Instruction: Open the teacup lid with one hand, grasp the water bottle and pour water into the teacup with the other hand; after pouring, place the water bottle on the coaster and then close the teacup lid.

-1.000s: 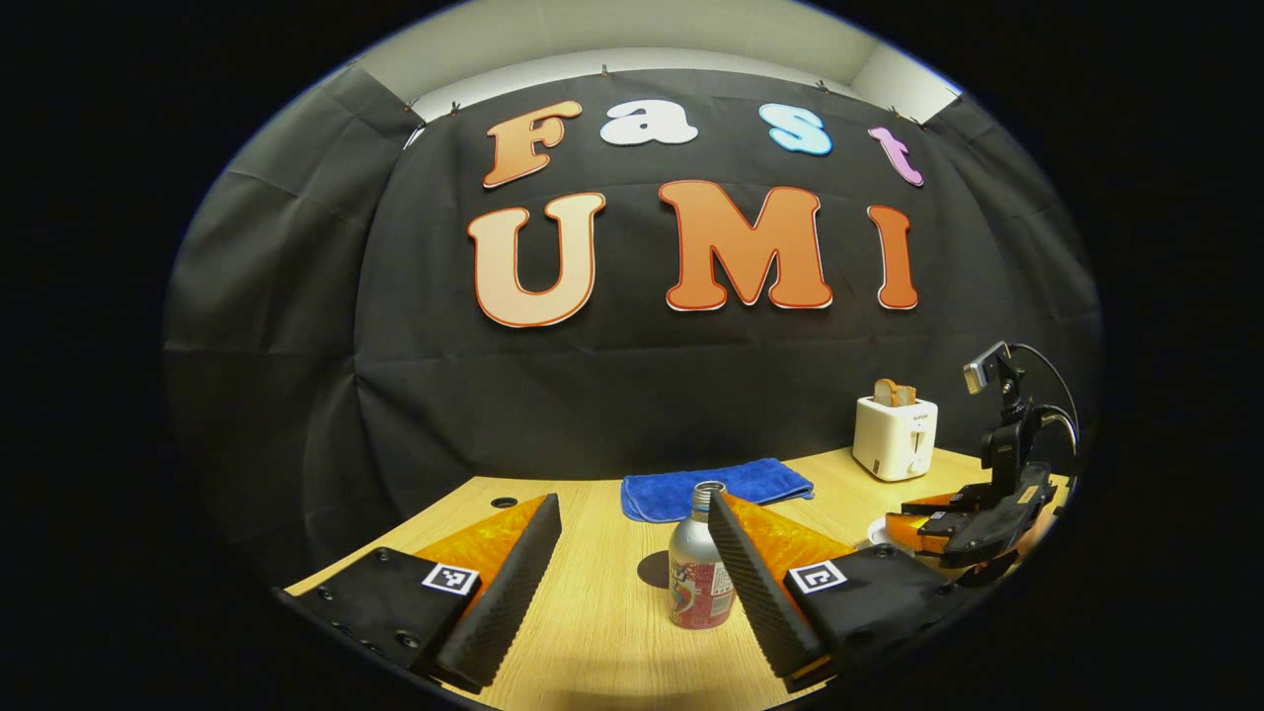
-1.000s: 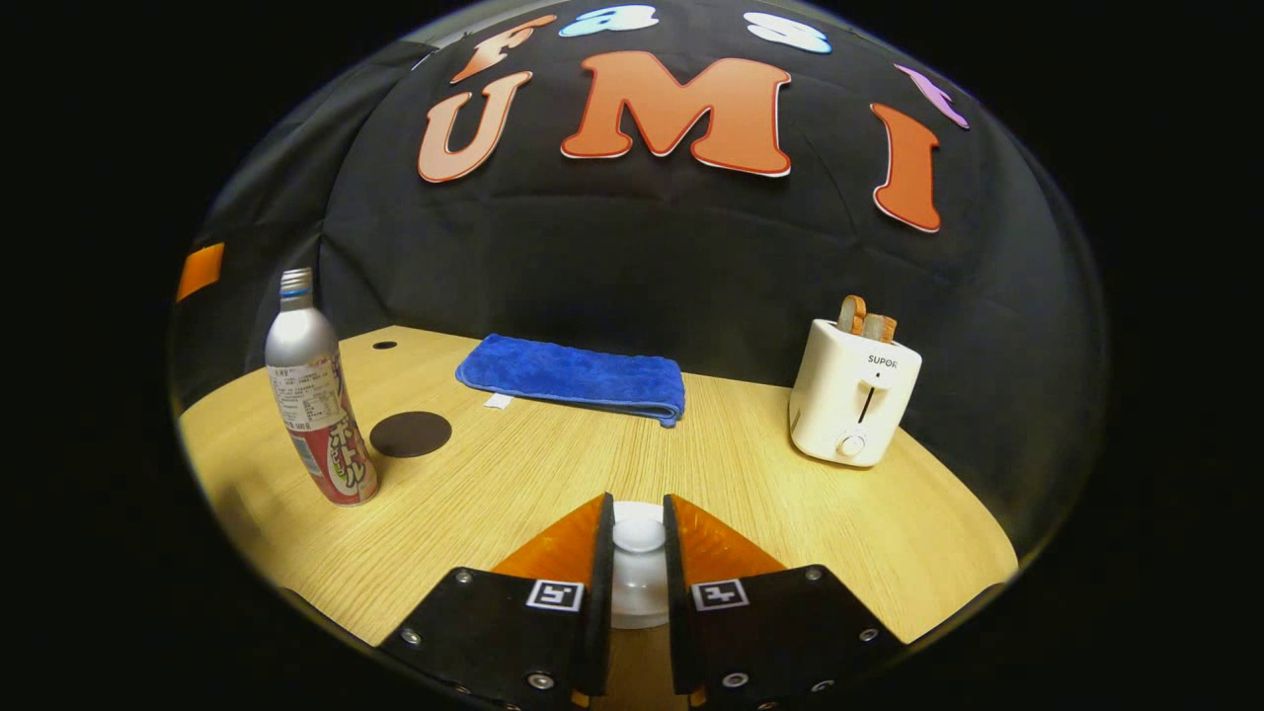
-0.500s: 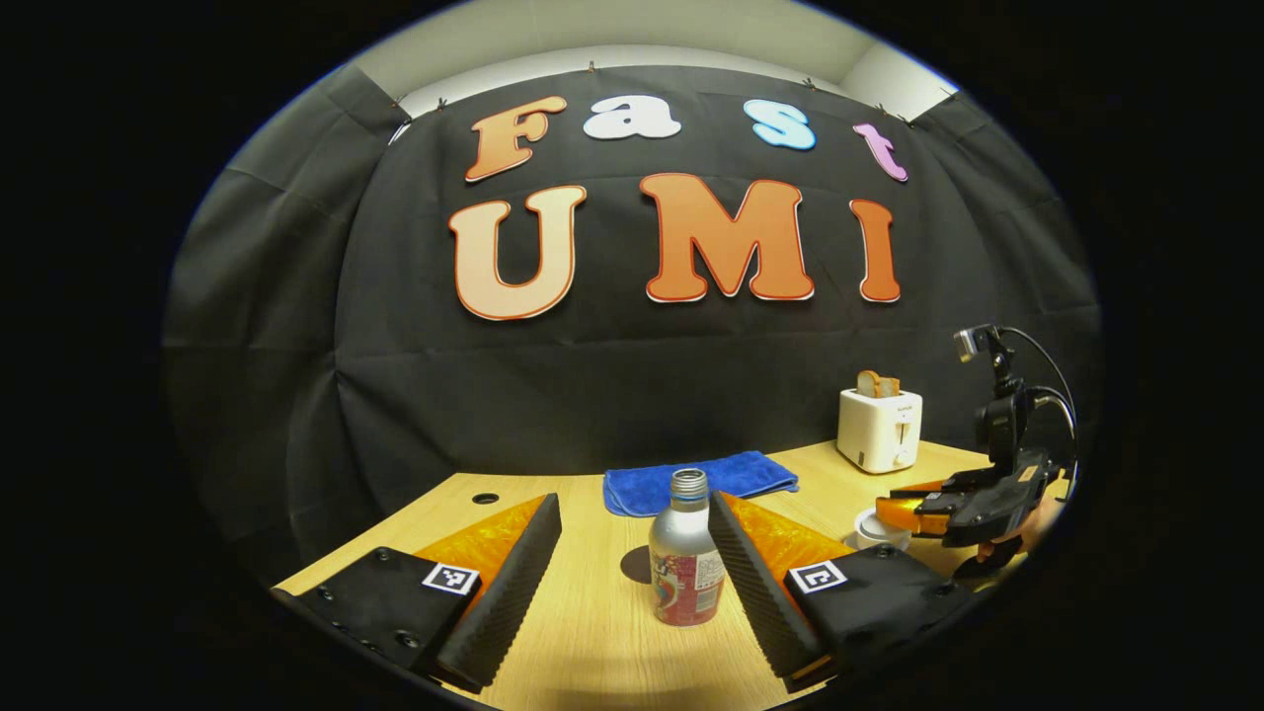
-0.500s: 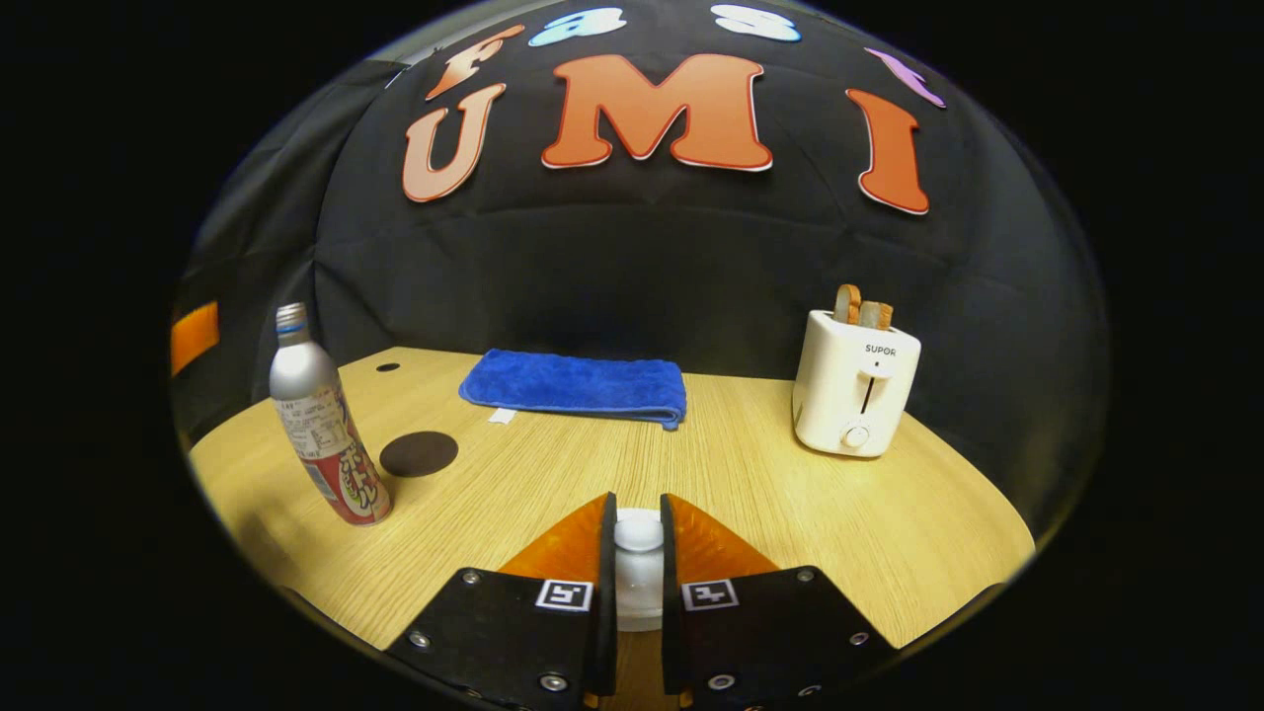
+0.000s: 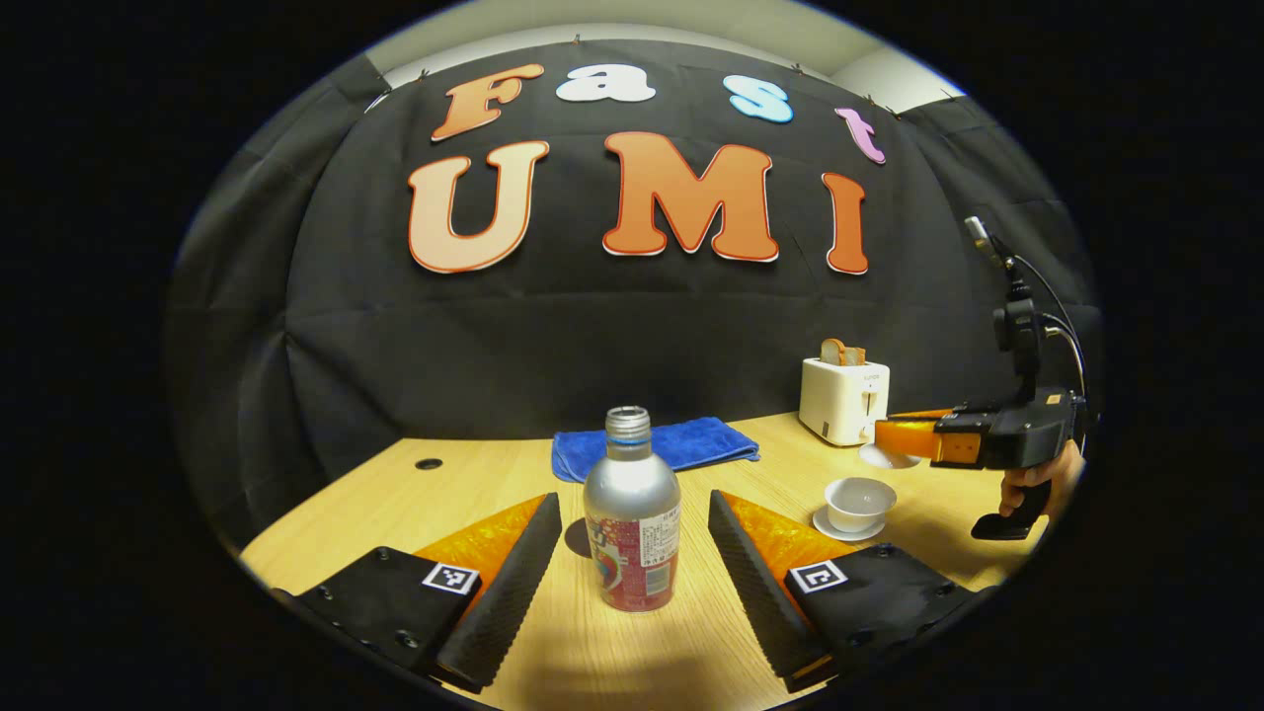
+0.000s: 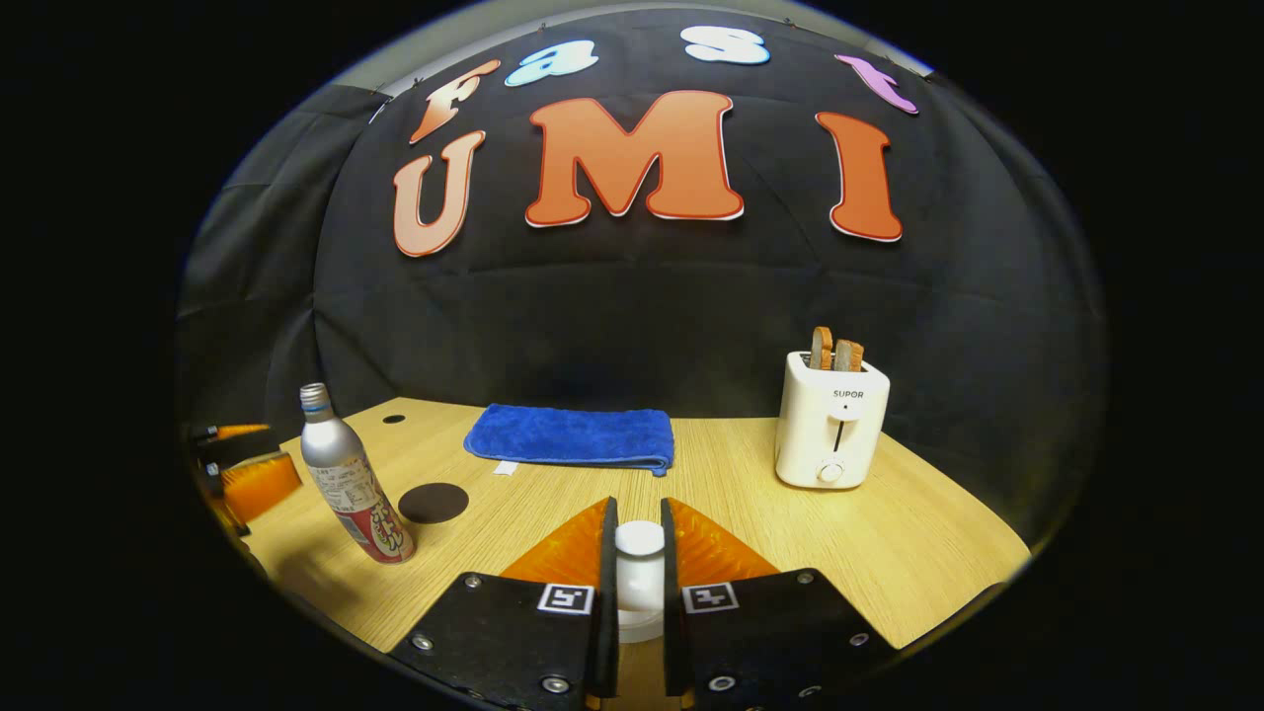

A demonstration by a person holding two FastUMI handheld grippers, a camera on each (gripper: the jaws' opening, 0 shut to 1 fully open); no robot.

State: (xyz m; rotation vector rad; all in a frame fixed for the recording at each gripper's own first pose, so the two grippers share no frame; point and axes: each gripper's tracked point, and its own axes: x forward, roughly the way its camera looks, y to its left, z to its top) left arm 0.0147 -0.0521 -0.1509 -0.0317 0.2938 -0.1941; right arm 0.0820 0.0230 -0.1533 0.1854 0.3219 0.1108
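Your right gripper (image 6: 639, 583) clamps the white teacup lid (image 6: 639, 541) by its knob, lifted clear of the open teacup (image 5: 855, 502) near the tabletop's right edge. Your left gripper (image 5: 632, 553) gapes wide around the water bottle (image 5: 633, 523). Close squarely on its silver, red-labelled body, low enough to stop it tipping.

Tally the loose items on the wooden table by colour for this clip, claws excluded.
White: 4, open ceramic teacup, saucer, lifted lid, plastic toaster
Silver: 1, metal water bottle
Blue: 1, folded towel
Dark: 1, round coaster
Total: 7
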